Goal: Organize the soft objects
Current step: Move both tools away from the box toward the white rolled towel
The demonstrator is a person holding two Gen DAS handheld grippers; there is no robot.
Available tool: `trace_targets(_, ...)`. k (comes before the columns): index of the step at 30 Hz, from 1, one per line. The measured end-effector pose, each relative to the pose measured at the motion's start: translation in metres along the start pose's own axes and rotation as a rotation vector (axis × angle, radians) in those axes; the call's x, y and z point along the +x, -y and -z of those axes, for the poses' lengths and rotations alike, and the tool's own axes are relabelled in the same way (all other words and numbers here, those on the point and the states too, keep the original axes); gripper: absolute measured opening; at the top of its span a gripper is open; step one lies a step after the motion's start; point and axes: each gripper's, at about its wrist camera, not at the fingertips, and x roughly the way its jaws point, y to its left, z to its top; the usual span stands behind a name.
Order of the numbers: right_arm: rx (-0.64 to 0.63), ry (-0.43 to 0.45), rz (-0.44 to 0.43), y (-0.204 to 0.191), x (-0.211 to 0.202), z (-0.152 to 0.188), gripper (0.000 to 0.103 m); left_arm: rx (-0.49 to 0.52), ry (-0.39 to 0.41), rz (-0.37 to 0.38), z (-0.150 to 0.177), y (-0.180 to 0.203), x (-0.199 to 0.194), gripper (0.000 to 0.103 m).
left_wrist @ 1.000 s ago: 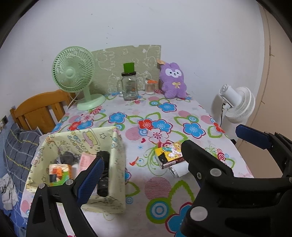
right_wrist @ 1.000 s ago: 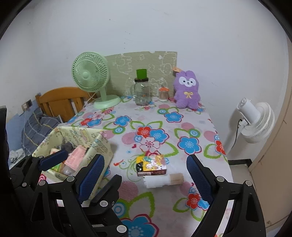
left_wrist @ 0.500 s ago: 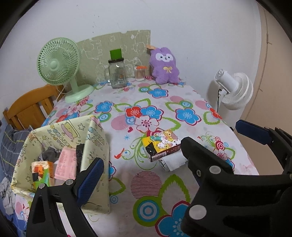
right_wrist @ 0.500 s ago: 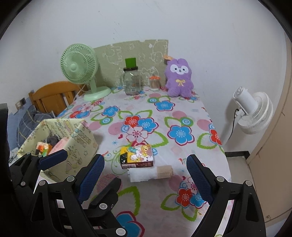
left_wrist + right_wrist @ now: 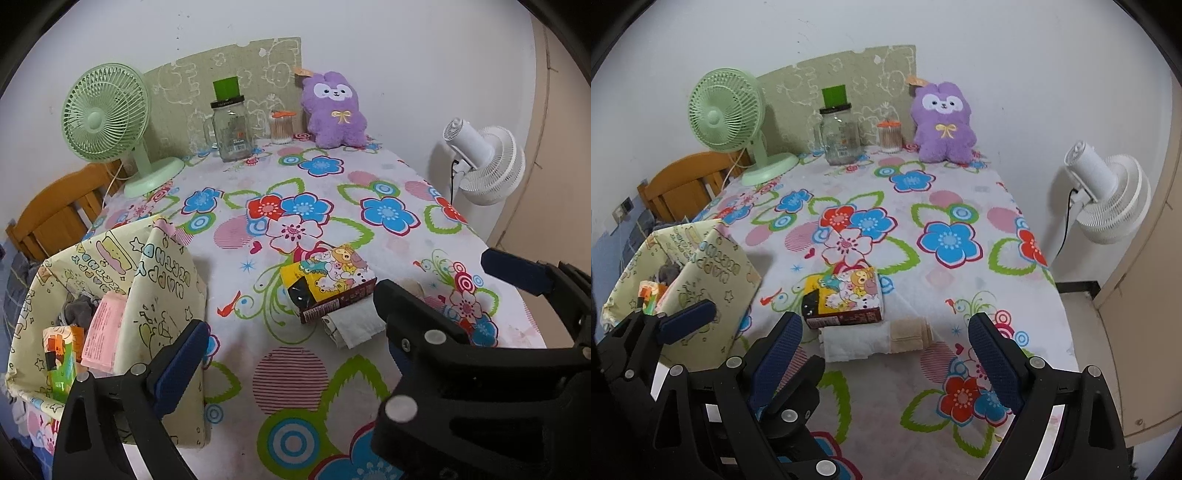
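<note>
A colourful tissue pack (image 5: pixel 327 282) (image 5: pixel 846 298) lies on a folded white cloth (image 5: pixel 352 325) (image 5: pixel 855 342) on the floral table, with a beige cloth (image 5: pixel 908 334) beside it. A yellow fabric bin (image 5: pixel 110 302) (image 5: pixel 683 269) at the left holds a pink pack (image 5: pixel 103 332), a grey item and an orange-green pack. A purple plush rabbit (image 5: pixel 334 110) (image 5: pixel 943 123) sits at the back. My left gripper (image 5: pixel 288 339) is open above the table between bin and pack. My right gripper (image 5: pixel 886 347) is open, just short of the cloths.
A green desk fan (image 5: pixel 110 125), a glass jar with green lid (image 5: pixel 232 125) and a small swab jar (image 5: pixel 282 127) stand at the back. A white fan (image 5: pixel 1104 192) stands off the table's right edge. A wooden chair (image 5: pixel 55 214) is at the left.
Both grippers have moved forward and lower toward the tissue pack and cloths, which now look nearer. Both stay open. Nothing on the table moved.
</note>
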Motion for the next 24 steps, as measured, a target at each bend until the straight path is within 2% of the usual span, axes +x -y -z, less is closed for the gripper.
trace_targets(5, 0.02, -0.007, -0.01, 0.007, 0.007, -0.001, 0.093, -0.022, -0.003, -0.009, -0.003, 0.0, 0.001, 0.099)
trace_targets(12, 0.02, 0.003, -0.021, 0.013, 0.006, -0.005, 0.093, -0.02, -0.003, 0.041, -0.007, 0.008, 0.0, 0.099)
trace_targets(18, 0.006, -0.011, -0.006, 0.017, 0.014, -0.006, 0.093, -0.014, -0.034, 0.051, -0.008, 0.013, 0.014, 0.099)
trace_targets(24, 0.0, -0.045, -0.011, 0.019, 0.03, -0.005, 0.093, -0.022, -0.079, 0.062, -0.006, 0.012, 0.029, 0.09)
